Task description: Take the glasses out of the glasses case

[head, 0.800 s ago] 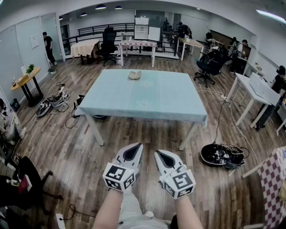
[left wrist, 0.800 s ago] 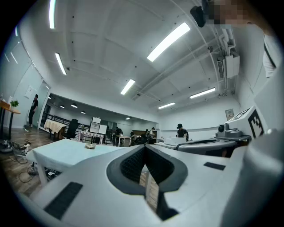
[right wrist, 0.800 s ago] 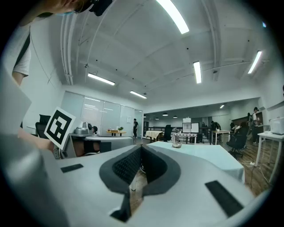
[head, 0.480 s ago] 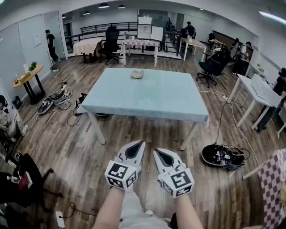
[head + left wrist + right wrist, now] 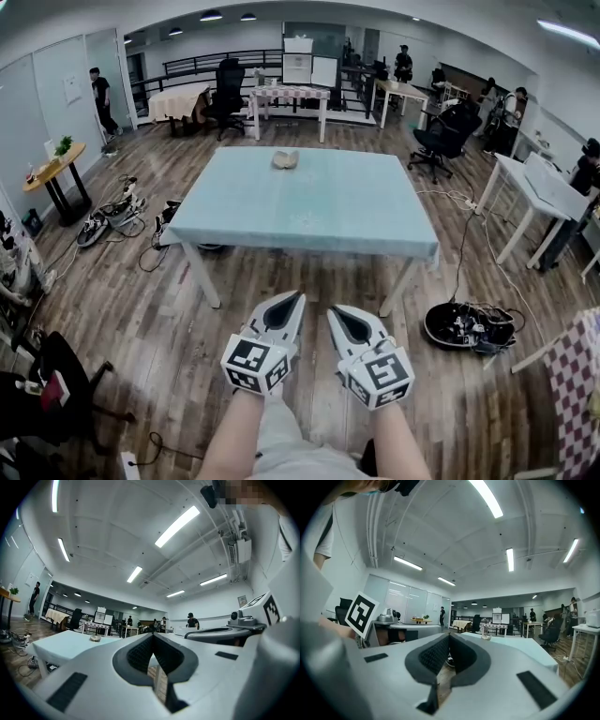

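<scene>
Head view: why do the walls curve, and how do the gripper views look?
Head view: wide-angle lens bows straight lines; table sharp, evenly lit. Left gripper view: ceiling light glares white, mosaic patch top right. Right gripper view: dark rounded corners.

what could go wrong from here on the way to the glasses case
1. The glasses case lies near the far edge of the table. Reaching from this side may mean a long lean, and a nudge could push it off.
2. The left claw and right claw are both shut and empty, so they need opening before any grasp.
3. The cable bundle on the floor right of the table could trip someone walking round.
</scene>
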`<state>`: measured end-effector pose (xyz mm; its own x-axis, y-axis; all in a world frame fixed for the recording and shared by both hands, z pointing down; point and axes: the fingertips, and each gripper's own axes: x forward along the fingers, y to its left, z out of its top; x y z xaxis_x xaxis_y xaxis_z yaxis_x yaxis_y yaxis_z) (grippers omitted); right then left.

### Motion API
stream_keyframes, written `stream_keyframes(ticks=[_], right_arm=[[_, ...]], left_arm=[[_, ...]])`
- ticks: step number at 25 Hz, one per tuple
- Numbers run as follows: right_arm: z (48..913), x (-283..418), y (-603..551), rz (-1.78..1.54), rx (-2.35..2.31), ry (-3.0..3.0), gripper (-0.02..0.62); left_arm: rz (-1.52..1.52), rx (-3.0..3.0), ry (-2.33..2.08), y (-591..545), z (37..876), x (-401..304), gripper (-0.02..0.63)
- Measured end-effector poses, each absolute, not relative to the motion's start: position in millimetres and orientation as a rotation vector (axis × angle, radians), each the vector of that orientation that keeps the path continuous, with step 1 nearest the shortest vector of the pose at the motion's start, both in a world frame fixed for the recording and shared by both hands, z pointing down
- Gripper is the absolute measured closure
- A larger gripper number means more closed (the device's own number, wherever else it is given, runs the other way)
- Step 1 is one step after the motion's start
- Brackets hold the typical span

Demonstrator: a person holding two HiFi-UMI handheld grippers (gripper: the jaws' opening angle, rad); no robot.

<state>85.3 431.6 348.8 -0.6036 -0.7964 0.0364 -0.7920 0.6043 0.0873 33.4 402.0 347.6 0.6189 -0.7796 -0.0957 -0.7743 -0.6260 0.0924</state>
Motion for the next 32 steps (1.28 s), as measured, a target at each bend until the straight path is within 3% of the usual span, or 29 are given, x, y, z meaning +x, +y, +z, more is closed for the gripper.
stream_keyframes(ticks=[32], right_arm=[[349.9, 42.9, 295.9, -0.091, 1.314, -2.755, 0.588]], left_arm=[[-0.229, 2.8, -1.329, 264.0, 331.0, -7.5, 0.597]])
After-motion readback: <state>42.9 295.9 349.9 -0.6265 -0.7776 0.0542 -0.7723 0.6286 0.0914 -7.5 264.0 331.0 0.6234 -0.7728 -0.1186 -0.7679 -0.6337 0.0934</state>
